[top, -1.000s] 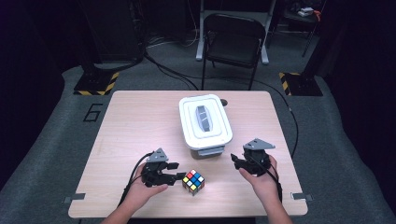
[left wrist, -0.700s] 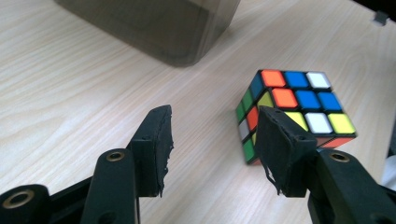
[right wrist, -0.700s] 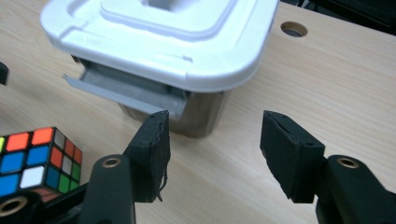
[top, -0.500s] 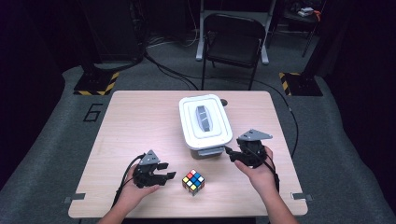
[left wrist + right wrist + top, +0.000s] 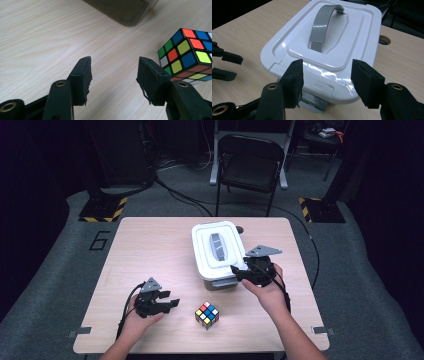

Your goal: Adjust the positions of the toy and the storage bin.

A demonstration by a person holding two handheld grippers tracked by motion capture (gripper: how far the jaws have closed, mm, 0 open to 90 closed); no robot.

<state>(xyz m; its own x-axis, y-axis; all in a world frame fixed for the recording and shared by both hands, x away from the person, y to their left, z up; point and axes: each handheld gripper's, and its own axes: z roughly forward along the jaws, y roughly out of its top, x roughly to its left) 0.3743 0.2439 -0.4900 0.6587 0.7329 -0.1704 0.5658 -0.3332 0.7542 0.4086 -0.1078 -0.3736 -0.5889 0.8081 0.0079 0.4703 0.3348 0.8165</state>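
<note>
Black jaws of the left gripper [image 5: 113, 80] stand apart with bare wood between them; they have just been opening a little. Just beside its right jaw in the left gripper view sits the puzzle cube [image 5: 188, 53], a black-framed cube of small coloured tiles in red, blue, yellow, green, orange and white, resting flat on the table [image 5: 150, 250] and touching neither jaw. From the high view the cube [image 5: 207, 314] lies near the table's near edge, between the two hands, with the left gripper [image 5: 167, 304] to its left and open wood all around it.

The right gripper [image 5: 327, 75] also has its jaws apart, held over the near corner of the white lid [image 5: 322, 42] of a storage box [image 5: 220, 252]; whether the pads touch the lid I cannot tell. A grey handle [image 5: 322, 23] arches over the lid's sunken middle. The box stands at the table's centre, toward the far edge, with the right gripper [image 5: 250, 270] at its near right corner. Wide bare wood lies to the left of the box, a narrower strip to its right. Beyond the far edge stands a dark chair [image 5: 248, 167].
</note>
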